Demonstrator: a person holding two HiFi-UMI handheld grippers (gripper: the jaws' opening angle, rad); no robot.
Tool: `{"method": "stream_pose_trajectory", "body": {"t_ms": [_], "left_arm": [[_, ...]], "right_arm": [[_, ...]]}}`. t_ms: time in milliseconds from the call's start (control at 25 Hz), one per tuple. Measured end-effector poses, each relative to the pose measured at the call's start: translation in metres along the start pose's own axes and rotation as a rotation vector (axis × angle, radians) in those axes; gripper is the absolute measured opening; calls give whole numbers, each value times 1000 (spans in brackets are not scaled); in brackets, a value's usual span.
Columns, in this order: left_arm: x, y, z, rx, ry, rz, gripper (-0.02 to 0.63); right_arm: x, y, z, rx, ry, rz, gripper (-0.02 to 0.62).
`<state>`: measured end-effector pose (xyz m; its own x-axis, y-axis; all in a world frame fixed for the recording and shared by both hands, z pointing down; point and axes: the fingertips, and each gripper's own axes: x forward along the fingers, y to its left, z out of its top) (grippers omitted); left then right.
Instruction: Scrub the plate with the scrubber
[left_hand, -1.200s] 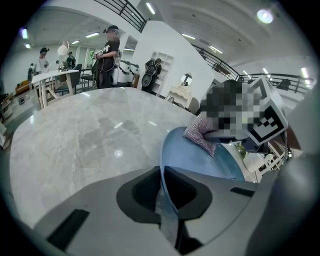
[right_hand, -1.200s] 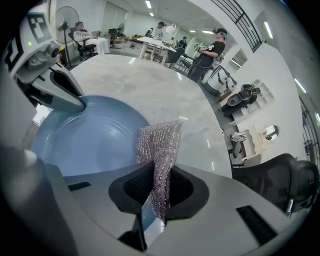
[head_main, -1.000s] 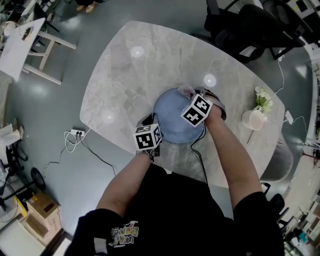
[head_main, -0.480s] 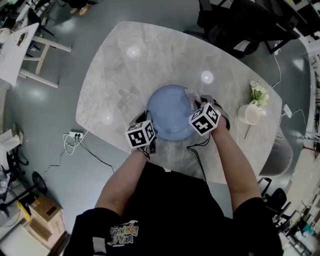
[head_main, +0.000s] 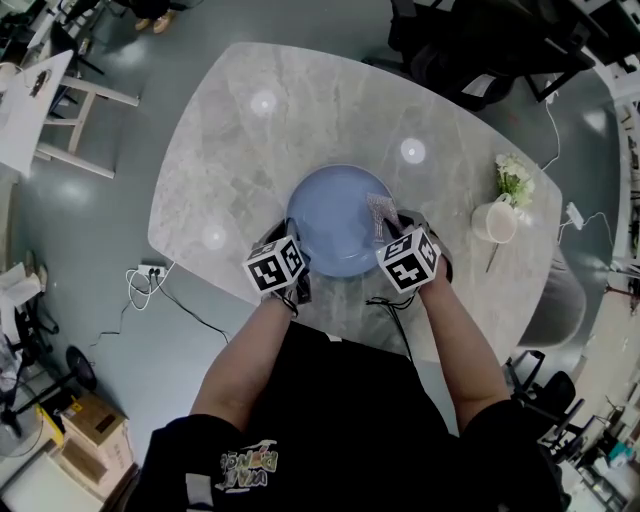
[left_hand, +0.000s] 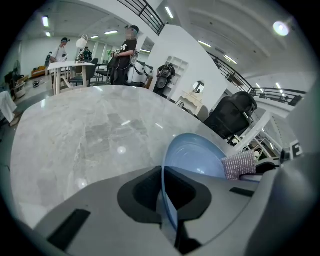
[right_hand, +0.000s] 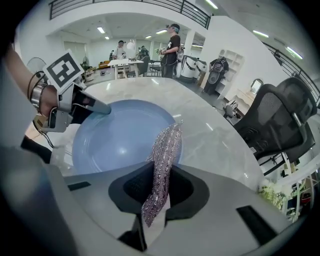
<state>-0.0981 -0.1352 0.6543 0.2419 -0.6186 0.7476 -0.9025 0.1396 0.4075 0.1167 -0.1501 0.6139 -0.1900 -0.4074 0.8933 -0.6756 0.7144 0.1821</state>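
Observation:
A round blue plate (head_main: 332, 222) lies on the grey marble table (head_main: 240, 130). My left gripper (head_main: 297, 266) is shut on the plate's near left rim (left_hand: 166, 197); its jaws have just been closing a little further with the rim between them. My right gripper (head_main: 388, 232) is shut on a silvery mesh scrubber (head_main: 379, 214), which hangs over the plate's right side. In the right gripper view the scrubber (right_hand: 163, 157) stands edge-on between the jaws above the plate (right_hand: 112, 142), with the left gripper (right_hand: 92, 106) at the far rim.
A white mug (head_main: 498, 234) holding white flowers (head_main: 515, 182) stands on the table to the right. A black office chair (right_hand: 280, 122) is beyond the table's far edge. A power strip and cables (head_main: 150, 275) lie on the floor at left. People stand far off.
My right gripper has carried the scrubber from the plate's far right rim back toward me along its right side, rolling as it went. The left gripper has kept its hold on the rim.

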Motion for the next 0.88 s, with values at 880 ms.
{"method": "stream_pose_trajectory", "body": {"t_ms": [880], "left_arm": [[1,-2,1,-22,-6,4,28]], "right_arm": [[19,121,37,125,-39,270,71]]}}
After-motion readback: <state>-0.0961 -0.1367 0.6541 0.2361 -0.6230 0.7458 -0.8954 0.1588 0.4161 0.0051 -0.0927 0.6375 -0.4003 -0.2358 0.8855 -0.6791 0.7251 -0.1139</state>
